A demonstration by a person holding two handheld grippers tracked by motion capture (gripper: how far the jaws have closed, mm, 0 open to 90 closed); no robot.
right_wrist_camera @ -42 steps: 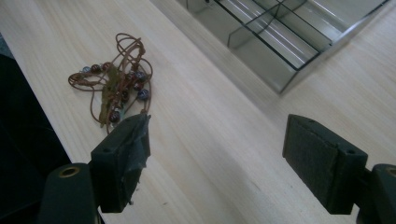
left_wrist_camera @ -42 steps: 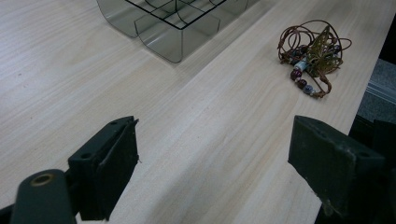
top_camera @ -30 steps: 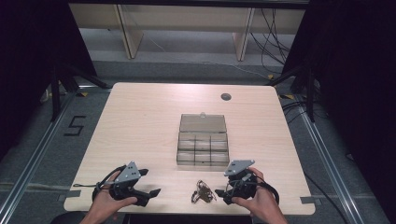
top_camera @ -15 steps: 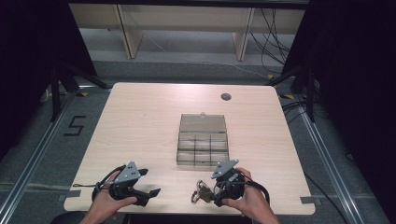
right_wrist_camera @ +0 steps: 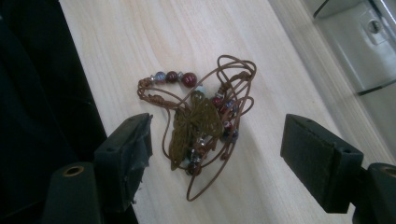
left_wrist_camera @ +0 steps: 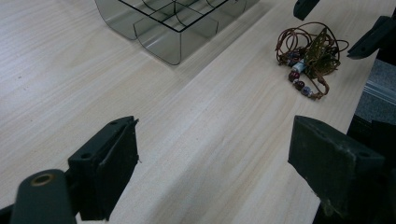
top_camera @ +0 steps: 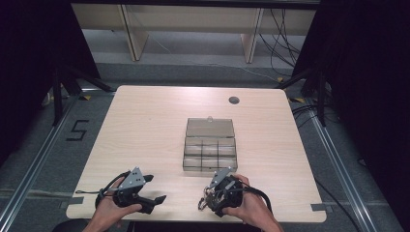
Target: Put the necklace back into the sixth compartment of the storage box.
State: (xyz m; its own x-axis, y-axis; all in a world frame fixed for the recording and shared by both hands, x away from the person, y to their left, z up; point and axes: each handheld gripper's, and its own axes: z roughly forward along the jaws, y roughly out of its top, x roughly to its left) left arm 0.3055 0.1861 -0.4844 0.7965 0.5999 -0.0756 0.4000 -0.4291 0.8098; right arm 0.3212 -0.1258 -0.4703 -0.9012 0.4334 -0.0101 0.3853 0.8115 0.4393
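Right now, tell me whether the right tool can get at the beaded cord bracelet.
Probably yes. The right tool is open, its jaws either side of the bracelet, which lies loose on the table near the edge. Nothing sits between them.

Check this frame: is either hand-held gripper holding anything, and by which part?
Nothing held. The right hand-held gripper is open around the beaded bracelet lying on the table; the left hand-held gripper is open.
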